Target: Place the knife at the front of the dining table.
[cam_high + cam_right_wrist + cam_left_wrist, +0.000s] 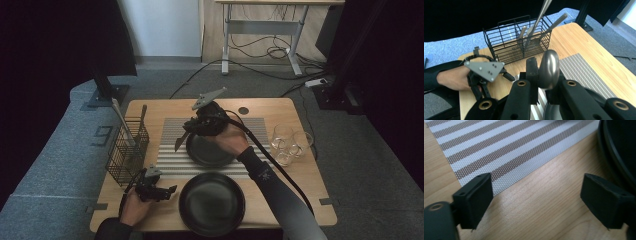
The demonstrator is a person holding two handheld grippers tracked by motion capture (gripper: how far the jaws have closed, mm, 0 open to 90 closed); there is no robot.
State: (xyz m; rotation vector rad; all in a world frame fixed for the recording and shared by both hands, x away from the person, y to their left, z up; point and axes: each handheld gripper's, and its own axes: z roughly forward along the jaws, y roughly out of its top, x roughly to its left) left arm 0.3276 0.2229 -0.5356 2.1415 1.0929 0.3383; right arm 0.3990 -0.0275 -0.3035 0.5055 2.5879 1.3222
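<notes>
Right jaws carry a utensil above the far plate; left jaws idle and spread.

Left to right: wire basket (127, 150) at the surface's left edge with cutlery upright; my left gripper (156, 191) near the front edge, jaws released, empty, over bare wood beside the striped mat (506, 147). My right gripper (200, 125) is clenched on the utensil (182, 141), blurred, perhaps a knife, its long axis slanting down-left over the far plate's (210, 152) left rim. Open mat lies left of that plate; near plate (212, 204) and glasses (290, 142) stand apart.

Bare wood lies open between the wire basket (127, 150) and near black plate (212, 204); glasses (289, 142) crowd the right edge.
</notes>
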